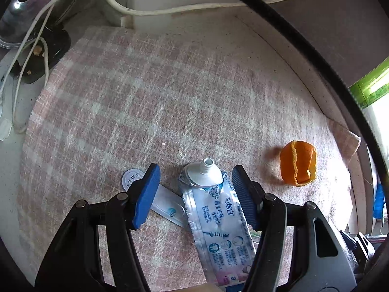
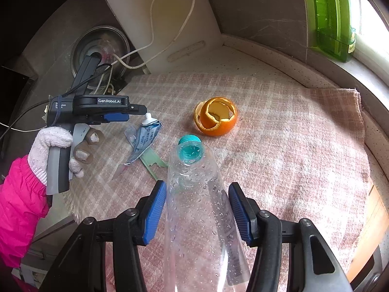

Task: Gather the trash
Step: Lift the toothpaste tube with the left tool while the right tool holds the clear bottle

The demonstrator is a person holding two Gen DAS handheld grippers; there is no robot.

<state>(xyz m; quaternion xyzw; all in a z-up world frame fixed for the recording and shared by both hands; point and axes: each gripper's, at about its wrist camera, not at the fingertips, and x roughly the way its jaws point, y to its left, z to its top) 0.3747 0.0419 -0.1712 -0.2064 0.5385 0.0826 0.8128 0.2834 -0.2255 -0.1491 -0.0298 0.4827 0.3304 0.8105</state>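
Left hand-held gripper [image 1: 195,177]: released, its blue fingers spread to either side of the toothpaste tube without touching it; in the right wrist view it hangs low over the tube's nozzle end, gripped by a hand [image 2: 52,146] in a pale knitted glove with a pink sleeve.
Right hand-held gripper [image 2: 197,199]: clenched on the plastic bottle, one blue pad pressed to each side of the clear body.
Toothpaste tube [image 1: 214,209]: flattened, silver and blue, cap off, white nozzle pointing away from the left wrist camera; it lies on the cloth between the left fingers.
Sachet [image 1: 167,203]: a thin white packet lying partly under the tube's left edge.
Round lid [image 1: 130,178]: small, white, printed, flat on the cloth, partly hidden behind the left blue finger.
Green strip [image 2: 152,159]: a pale green scrap, torn at its end, poking out from under the tube.
Orange peel [image 2: 216,116]: a curled hollow shell, standing on the cloth well apart from the tube and just beyond the bottle's cap.
Plastic bottle [image 2: 199,206]: clear, beaded with droplets inside, teal cap [image 2: 189,139] on, raised off the cloth and pointing away from the camera.
Cloth [image 1: 145,97]: pink and white checked towel spread over the speckled counter [image 2: 255,58].
White cables [image 1: 155,12]: trailing along the back of the counter.
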